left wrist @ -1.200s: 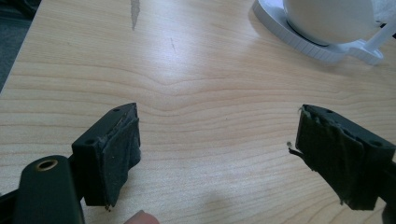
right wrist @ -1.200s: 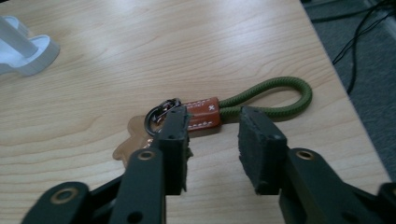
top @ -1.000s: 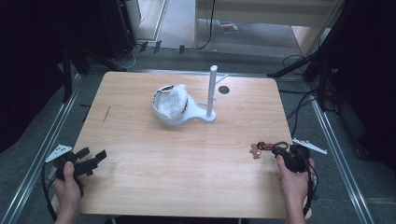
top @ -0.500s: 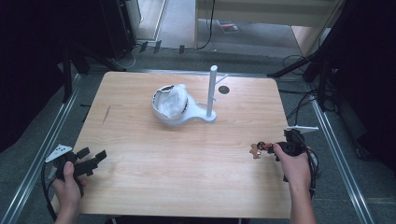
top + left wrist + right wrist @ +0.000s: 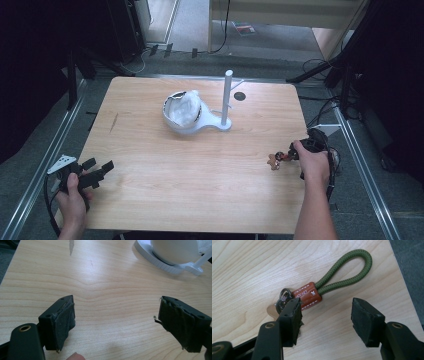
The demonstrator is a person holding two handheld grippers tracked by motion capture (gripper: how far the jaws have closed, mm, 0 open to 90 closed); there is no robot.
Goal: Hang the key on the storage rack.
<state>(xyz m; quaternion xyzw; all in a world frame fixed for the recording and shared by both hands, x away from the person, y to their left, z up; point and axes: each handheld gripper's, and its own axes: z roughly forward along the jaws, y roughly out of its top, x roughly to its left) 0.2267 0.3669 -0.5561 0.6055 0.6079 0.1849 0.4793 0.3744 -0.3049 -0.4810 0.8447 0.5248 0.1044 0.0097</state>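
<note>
A keychain (image 5: 308, 296) with a brown leather tab, metal rings and a green rope loop (image 5: 352, 267) lies flat on the wooden table (image 5: 200, 185) near its right edge. My right gripper (image 5: 327, 312) is open just behind it. Its jaws have just been opening and nothing is pressed between the pads; bare wood shows in the gap, and the left jaw partly covers the rings. In the high view the keychain (image 5: 276, 159) sits just left of the right gripper (image 5: 291, 154). My left gripper (image 5: 97, 167) rests open at the front left corner, its jaws (image 5: 116, 322) wide over bare wood.
A white stand (image 5: 226, 100) with an upright post and a white bowl-like piece (image 5: 182, 112) sits at the middle back of the table; its base (image 5: 175, 262) is far ahead of the left gripper. A small dark disc (image 5: 240, 96) lies behind it. Metal rails run along both table sides.
My right hand has moved away from the front edge, along the table's right side, and its gripper has turned. The keychain stays where it lay. The left hand has kept still.
</note>
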